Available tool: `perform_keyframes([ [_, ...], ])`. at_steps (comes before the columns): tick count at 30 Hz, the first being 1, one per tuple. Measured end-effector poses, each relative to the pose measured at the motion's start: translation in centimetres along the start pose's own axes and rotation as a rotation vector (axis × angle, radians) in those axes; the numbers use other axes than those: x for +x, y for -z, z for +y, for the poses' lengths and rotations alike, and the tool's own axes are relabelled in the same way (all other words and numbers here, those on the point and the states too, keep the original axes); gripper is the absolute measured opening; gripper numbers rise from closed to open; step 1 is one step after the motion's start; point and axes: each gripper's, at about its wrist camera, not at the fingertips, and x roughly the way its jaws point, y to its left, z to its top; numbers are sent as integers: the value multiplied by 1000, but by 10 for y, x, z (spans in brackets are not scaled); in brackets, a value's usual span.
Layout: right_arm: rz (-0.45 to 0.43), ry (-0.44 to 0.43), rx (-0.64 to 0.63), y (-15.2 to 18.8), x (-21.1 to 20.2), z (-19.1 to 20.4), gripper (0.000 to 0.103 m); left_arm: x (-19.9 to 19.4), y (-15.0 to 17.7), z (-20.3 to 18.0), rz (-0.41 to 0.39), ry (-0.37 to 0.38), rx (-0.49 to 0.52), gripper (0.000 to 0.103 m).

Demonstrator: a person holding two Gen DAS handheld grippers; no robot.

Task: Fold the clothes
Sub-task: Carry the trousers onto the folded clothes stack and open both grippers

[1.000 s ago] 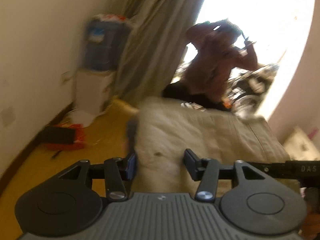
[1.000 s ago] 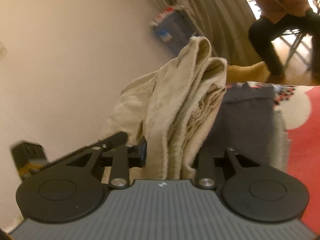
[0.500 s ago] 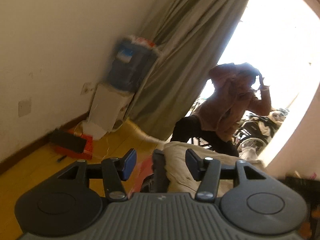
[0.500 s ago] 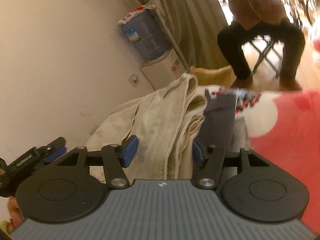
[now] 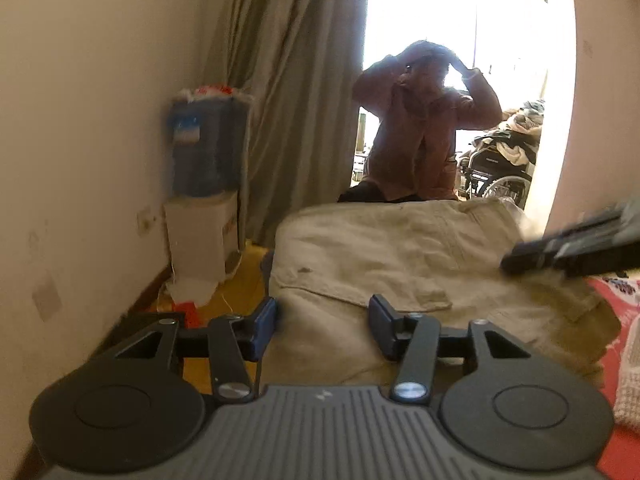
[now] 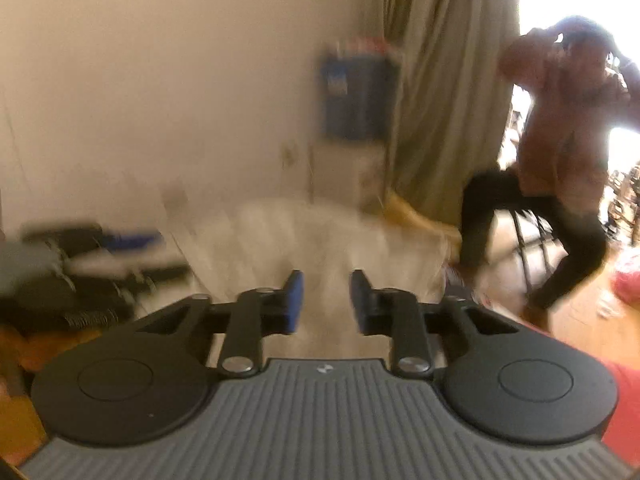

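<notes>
Folded beige trousers [image 5: 400, 248] lie flat on a red cover [image 5: 616, 292]. My left gripper [image 5: 323, 312] stands open just above their near edge, with nothing between its pads. My right gripper [image 5: 568, 250] reaches in from the right over the trousers' far right part. In the blurred right wrist view, the right gripper [image 6: 326, 284] has its jaws closing, with a narrow gap still between the blue pads. The trousers [image 6: 320, 232] show beyond and below it, and I see no cloth pinched between the pads. The left gripper [image 6: 92, 252] is a dark blur at the left.
A water dispenser [image 5: 204, 152] with a blue bottle stands against the left wall beside a grey curtain [image 5: 288, 80]. A person [image 5: 420, 132] sits beyond the trousers, with a wheelchair [image 5: 496, 168] behind. A white knitted cloth [image 5: 632, 360] lies at the right edge.
The right gripper let go of the bunched beige trousers, and its jaws have since narrowed. The trousers now lie flat. Both views have rolled level, and the left gripper has moved over the trousers' near edge.
</notes>
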Motion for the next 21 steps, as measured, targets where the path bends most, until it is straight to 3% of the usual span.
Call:
perform_keyframes([
  [2, 50, 56, 17, 11, 26, -3, 16, 1, 4, 1, 10, 6, -14, 58],
  [6, 29, 116, 106, 10, 40, -5, 16, -2, 5, 2, 18, -1, -27, 58],
  [9, -56, 64, 214, 3, 8, 2, 19, 2, 5, 9, 21, -3, -42, 59],
  [13, -186, 31, 255, 29, -49, 13, 15, 3, 8, 9, 22, -10, -74, 59],
  [15, -189, 24, 238, 54, -61, 23, 14, 2, 6, 4, 24, -28, -80, 61],
  [18, -63, 60, 144, 75, -39, 39, 14, 2, 0, -2, 40, -77, -73, 68],
  [21, -79, 45, 226, 71, -45, 33, 15, -11, -5, -7, 30, -124, -82, 66],
])
